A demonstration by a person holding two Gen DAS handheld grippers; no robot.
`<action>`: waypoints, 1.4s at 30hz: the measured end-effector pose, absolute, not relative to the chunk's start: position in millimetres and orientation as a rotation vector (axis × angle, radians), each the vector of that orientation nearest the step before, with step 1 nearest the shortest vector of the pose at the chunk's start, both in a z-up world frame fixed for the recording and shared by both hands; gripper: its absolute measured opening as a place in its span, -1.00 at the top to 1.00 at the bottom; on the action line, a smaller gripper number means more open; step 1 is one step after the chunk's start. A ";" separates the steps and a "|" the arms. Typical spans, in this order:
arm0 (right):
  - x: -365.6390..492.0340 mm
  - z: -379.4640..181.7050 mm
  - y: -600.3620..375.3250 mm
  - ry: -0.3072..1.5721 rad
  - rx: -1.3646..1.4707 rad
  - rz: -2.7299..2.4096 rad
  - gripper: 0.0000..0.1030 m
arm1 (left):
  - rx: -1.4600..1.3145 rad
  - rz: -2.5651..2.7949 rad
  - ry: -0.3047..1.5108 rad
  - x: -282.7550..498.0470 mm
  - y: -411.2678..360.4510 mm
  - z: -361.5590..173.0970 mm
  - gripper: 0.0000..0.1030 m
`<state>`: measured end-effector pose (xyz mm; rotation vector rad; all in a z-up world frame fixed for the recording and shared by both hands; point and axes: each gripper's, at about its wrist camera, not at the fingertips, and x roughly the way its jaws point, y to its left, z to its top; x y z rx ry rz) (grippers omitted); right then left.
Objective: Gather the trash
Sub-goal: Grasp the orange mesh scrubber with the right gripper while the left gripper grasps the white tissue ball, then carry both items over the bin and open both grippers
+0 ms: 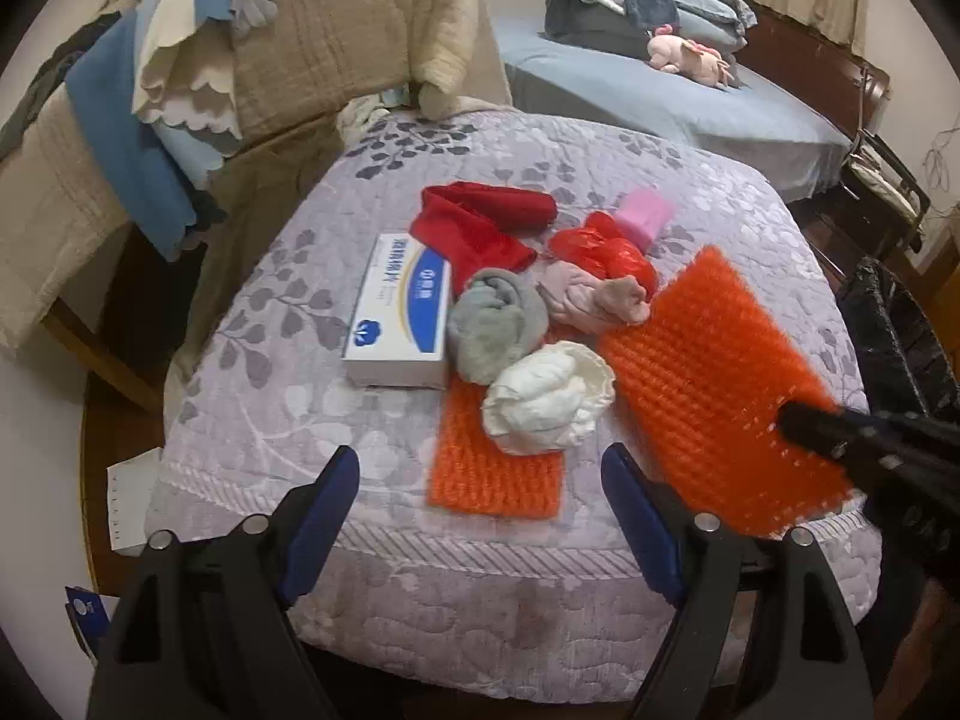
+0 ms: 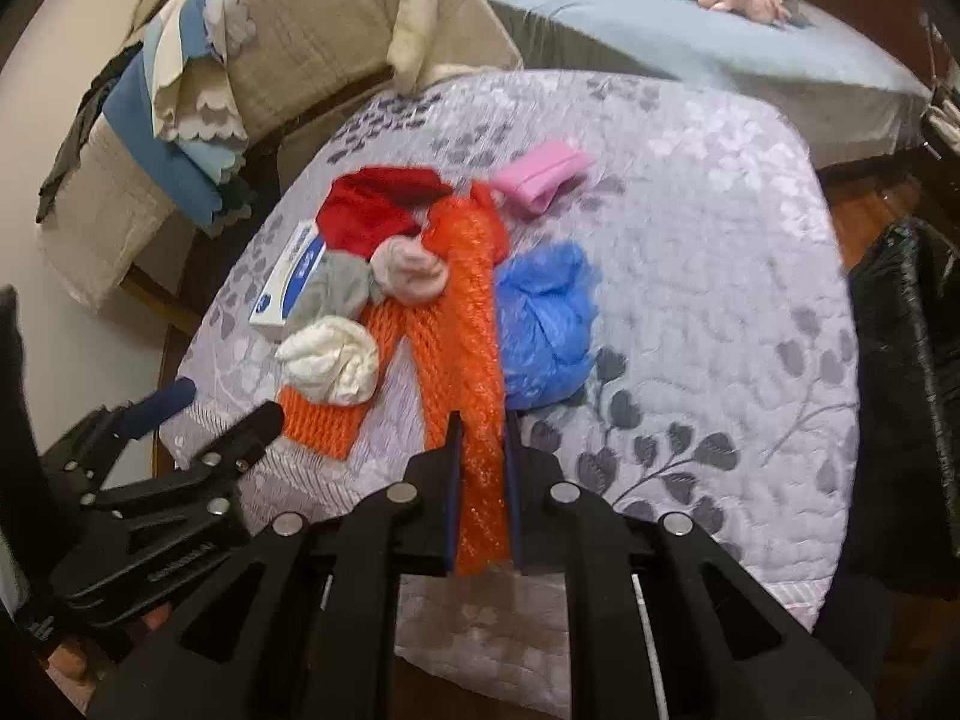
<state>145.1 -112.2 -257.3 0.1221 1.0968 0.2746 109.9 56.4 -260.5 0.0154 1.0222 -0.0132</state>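
Pinching the orange foam-net sheet [image 2: 474, 372] at lower centre of the right wrist view, the right gripper [image 2: 483, 420] is clenched on it above the lilac quilted desk [image 2: 690, 210]. The left gripper [image 1: 480, 468] is held released, nothing between its fingers.

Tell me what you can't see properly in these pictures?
- Blue plastic bag: left wrist view, hidden behind the lifted orange foam net.
- Black bin bag: both views, cut off by the right edge.
- Tissue box print: too small to read.
- Right gripper: left wrist view, the jaws are blurred against the net.
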 end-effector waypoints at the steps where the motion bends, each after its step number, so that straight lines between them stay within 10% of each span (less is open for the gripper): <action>1: 145.6 -255.2 -115.0 1.092 0.127 0.274 0.78 | 0.015 -0.019 1.025 112.1 54.3 -262.3 -0.58; 11: 153.6 -249.1 -133.2 1.077 0.135 0.263 0.78 | 0.026 -0.012 1.058 137.4 32.8 -282.3 -0.40; 16: 155.7 -251.5 -133.4 1.084 0.137 0.275 0.78 | 0.023 -0.008 1.104 147.5 30.6 -295.9 0.32; 21: 155.3 -249.1 -132.9 1.082 0.138 0.276 0.78 | 0.018 -0.011 1.098 146.4 31.3 -290.0 0.56; 42: 140.0 -179.5 -175.5 0.973 0.089 0.234 0.78 | -0.013 -0.005 0.953 107.2 0.3 -182.6 0.60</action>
